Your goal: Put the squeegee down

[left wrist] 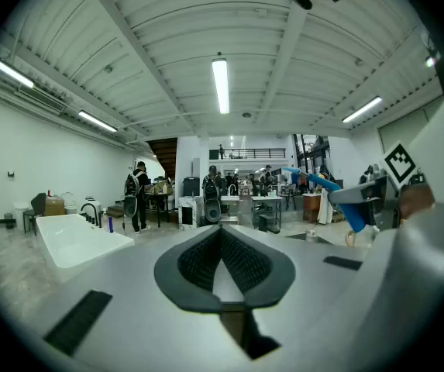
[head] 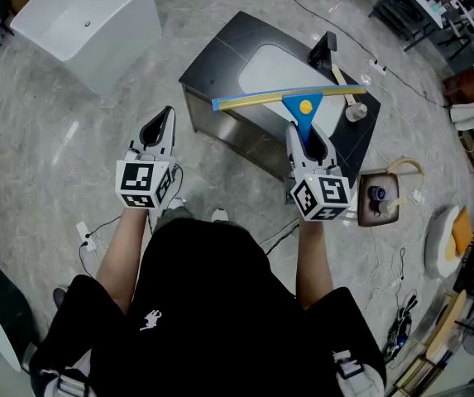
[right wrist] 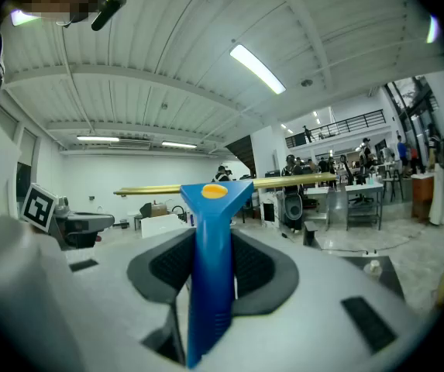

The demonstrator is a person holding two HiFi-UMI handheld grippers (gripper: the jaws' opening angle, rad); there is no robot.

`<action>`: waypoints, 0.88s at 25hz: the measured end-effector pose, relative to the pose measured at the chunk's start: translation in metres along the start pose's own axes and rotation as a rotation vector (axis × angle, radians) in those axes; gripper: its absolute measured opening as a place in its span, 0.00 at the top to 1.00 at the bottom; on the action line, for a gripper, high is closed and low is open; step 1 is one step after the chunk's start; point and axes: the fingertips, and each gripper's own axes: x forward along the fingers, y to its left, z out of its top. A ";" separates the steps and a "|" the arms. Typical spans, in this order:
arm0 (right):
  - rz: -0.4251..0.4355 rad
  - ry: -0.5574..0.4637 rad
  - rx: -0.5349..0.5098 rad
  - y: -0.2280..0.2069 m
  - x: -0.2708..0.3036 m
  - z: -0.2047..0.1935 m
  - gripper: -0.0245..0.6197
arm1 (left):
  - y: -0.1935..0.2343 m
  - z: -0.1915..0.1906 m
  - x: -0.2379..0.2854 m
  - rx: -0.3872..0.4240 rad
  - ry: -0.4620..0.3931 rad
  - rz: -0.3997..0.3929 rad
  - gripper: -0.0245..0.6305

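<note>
The right gripper (head: 309, 143) gripped the squeegee (head: 280, 99) by its handle, blade crosswise. The dark counter (head: 218, 63) lay ahead, lower. The left gripper (head: 162, 121) was closed, empty.

Both claws held out front, roughly level
Left claw (head: 165, 116) is pinched together and empty; right claw (head: 307, 135) is clamped on the blue squeegee (head: 305, 106) handle, both forearms (head: 125, 255) stretched forward.

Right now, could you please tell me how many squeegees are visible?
1: the blue-handled squeegee, clamped in the right gripper's jaws, over the dark counter in the head view. Others may be hidden.
</note>
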 end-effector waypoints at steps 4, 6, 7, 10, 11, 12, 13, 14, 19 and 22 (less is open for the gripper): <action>0.023 -0.008 0.006 -0.010 -0.016 0.000 0.75 | -0.021 0.003 -0.007 0.012 -0.004 0.019 0.96; 0.044 -0.023 0.022 -0.012 -0.022 0.003 0.75 | -0.027 0.007 -0.011 0.017 -0.014 0.026 0.96; 0.055 -0.030 0.031 -0.012 -0.025 0.004 0.76 | -0.030 0.010 -0.014 0.014 -0.020 0.031 0.96; 0.079 -0.034 0.033 -0.010 -0.032 0.002 0.76 | -0.034 0.011 -0.023 0.003 -0.024 0.046 0.96; 0.086 -0.035 0.032 -0.009 -0.033 0.001 0.76 | -0.035 0.011 -0.025 0.002 -0.022 0.049 0.96; 0.094 -0.038 0.033 -0.008 -0.034 0.001 0.76 | -0.037 0.011 -0.027 0.004 -0.021 0.051 0.96; 0.102 -0.040 0.035 -0.008 -0.036 0.001 0.76 | -0.039 0.011 -0.029 0.008 -0.020 0.052 0.96; 0.108 -0.043 0.035 -0.007 -0.037 0.001 0.76 | -0.042 0.011 -0.030 0.012 -0.020 0.052 0.96; 0.122 -0.055 0.027 -0.007 -0.045 0.001 0.76 | -0.051 0.010 -0.037 0.029 -0.021 0.058 0.96; 0.125 -0.054 0.014 -0.007 -0.048 -0.001 0.76 | -0.053 0.010 -0.041 0.034 -0.021 0.067 0.96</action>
